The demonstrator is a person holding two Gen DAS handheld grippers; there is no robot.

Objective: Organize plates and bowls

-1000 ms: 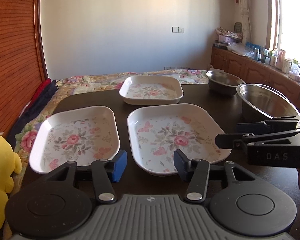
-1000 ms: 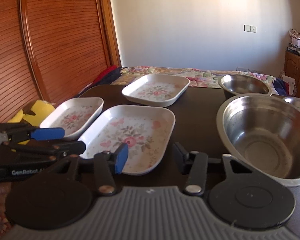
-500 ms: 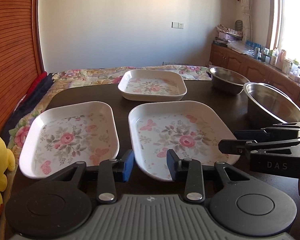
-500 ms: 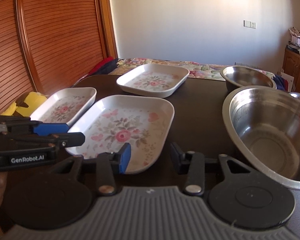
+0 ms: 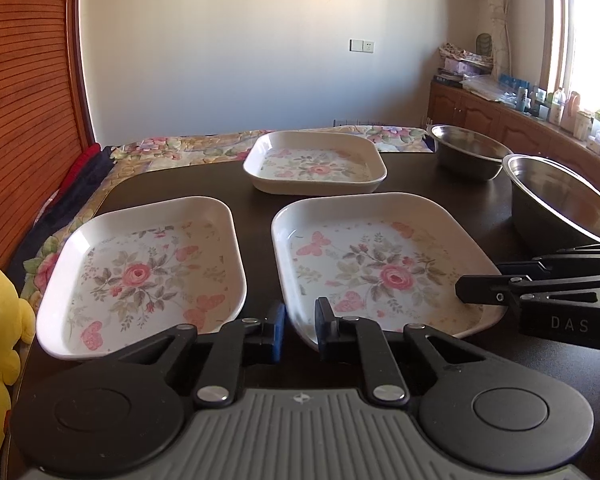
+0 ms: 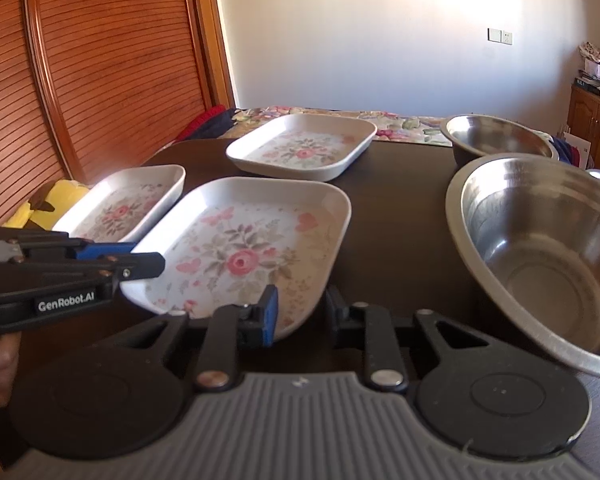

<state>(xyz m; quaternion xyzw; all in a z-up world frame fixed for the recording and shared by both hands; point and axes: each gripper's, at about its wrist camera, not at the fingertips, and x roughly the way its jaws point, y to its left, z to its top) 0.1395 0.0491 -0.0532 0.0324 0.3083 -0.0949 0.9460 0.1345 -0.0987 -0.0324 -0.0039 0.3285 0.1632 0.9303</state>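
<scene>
Now, with the left claw (image 5: 301, 330) and right claw (image 6: 300, 312) having just been closing and each pinching a near corner of the big flowered plate (image 5: 380, 264) at centre frame on the tabletop (image 5: 260, 184), lift both sides evenly and level.

Bare table (image 5: 420, 176) between plates (image 5: 140, 268) and bowls (image 5: 560, 204)

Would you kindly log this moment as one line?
step: grasp large floral plate | left gripper: just closed on near-left corner | right gripper: just closing around near-right corner, contact unclear
</scene>
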